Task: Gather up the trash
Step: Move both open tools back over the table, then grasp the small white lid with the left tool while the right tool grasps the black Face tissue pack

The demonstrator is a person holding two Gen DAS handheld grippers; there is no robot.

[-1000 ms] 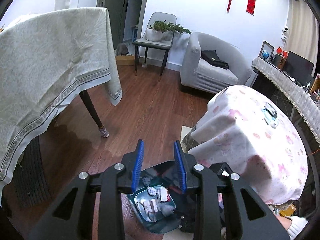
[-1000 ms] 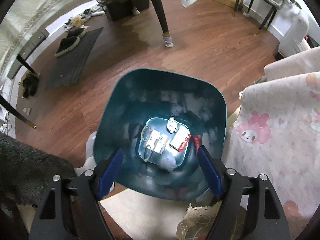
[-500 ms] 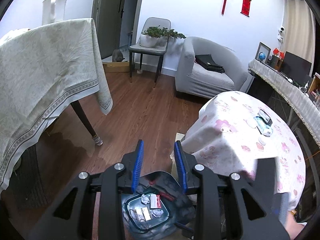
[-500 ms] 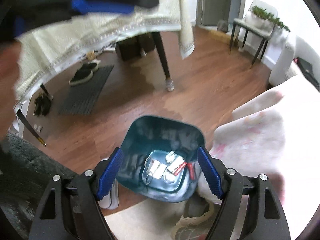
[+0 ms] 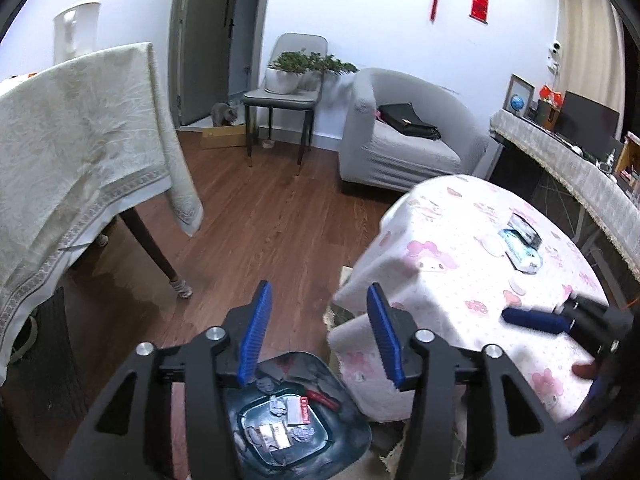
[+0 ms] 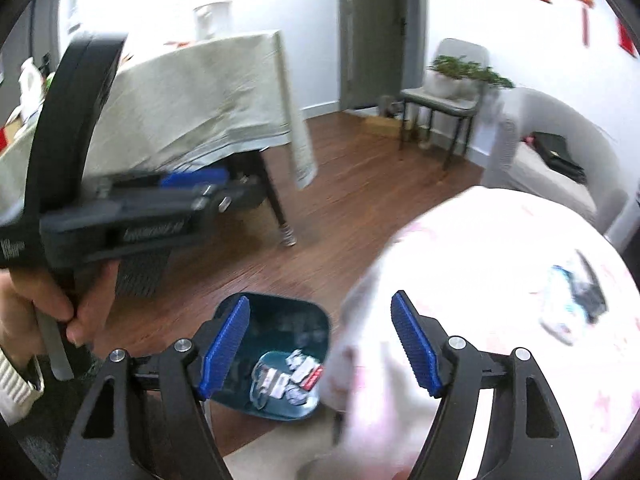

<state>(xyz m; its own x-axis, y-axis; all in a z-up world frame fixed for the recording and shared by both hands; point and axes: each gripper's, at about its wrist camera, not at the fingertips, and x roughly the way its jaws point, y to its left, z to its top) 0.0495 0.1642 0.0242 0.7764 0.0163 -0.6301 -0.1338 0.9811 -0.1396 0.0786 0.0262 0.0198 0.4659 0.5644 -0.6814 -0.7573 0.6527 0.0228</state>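
Presently both grippers hang over the teal bin (image 5: 340, 432) holding wrappers. Left gripper (image 5: 316, 334) jaws opening, empty; right gripper (image 6: 320, 346) jaws spread, closing slightly, empty.

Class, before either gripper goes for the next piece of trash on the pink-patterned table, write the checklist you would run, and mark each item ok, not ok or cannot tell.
1. Left gripper carries nothing: ok, its jaws are opening with nothing between them.
2. Right gripper carries nothing: ok, jaws wide, closing slightly, nothing between them.
3. Trash bin ready to take more: ok, it stands on the floor beside the table with wrappers only at the bottom.
4. Trash left on the table: ok, packets lie on the cloth.
5. Sharp view of those packets from the right wrist: not ok, blurred.
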